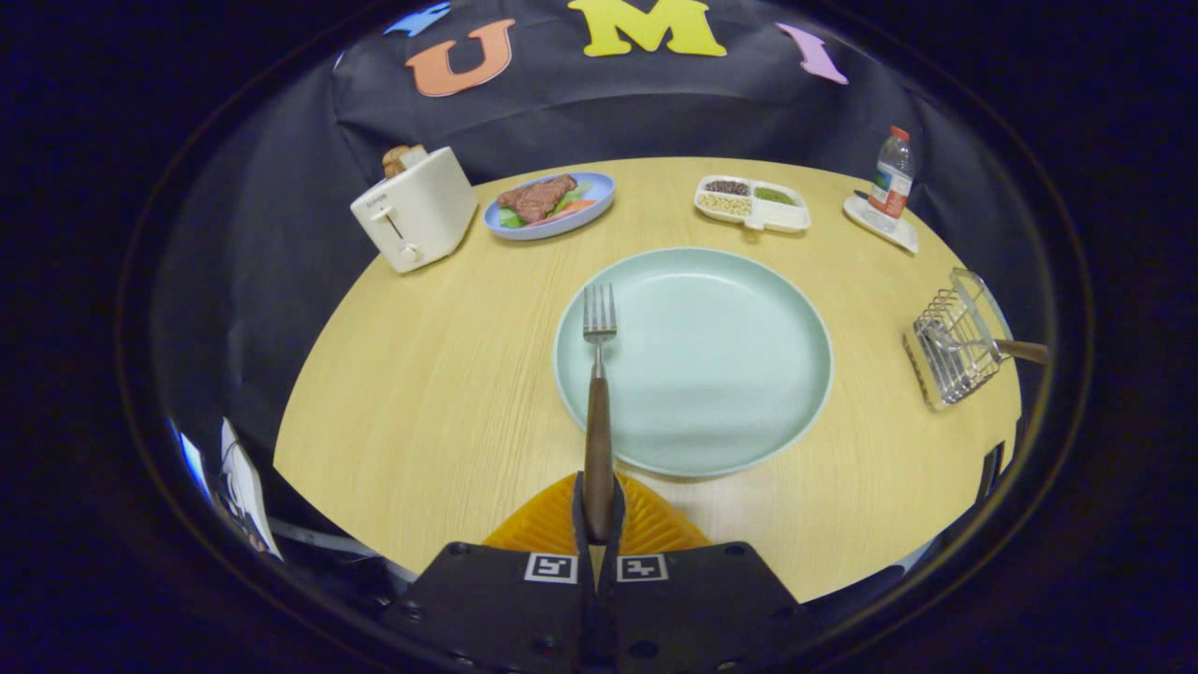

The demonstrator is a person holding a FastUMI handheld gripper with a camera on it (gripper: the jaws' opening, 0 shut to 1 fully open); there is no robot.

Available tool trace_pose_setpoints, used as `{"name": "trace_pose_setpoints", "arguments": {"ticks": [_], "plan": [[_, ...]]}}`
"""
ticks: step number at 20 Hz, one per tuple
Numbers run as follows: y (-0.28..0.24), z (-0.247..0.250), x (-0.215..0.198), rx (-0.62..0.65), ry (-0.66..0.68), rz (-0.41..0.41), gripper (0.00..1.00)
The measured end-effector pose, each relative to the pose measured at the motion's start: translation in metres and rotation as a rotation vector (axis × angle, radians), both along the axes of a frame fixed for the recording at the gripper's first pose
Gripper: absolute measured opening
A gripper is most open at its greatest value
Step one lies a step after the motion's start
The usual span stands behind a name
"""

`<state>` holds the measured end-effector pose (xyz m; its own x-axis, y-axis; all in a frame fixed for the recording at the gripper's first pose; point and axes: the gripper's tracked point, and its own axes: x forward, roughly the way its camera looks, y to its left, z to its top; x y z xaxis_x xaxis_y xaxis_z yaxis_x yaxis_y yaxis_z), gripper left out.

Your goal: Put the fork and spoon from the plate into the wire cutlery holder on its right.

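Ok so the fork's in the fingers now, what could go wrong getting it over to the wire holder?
1. The gripper is shut on the fork only at the end of its wooden handle, so the long tines-forward length could swing or slip during the carry.
2. The wire cutlery holder already has a wooden-handled utensil sticking out of it, which the fork might knock.
3. The holder sits close to the table edge; a hard push could shove it off.

Wooden table (421,402): plate (711,374), toaster (416,211), perhaps more.
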<state>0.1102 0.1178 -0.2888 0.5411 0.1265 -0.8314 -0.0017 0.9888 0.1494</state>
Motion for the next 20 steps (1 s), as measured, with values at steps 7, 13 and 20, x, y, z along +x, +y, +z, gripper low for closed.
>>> {"name": "trace_pose_setpoints", "arguments": {"ticks": [7,13,20], "plan": [[-0.023,0.029,-0.012,0.021,-0.043,-0.021,0.01],[-0.061,0.048,-0.026,0.037,-0.063,-0.046,0.01],[-0.127,0.071,-0.044,0.036,-0.098,-0.103,0.01]]}}
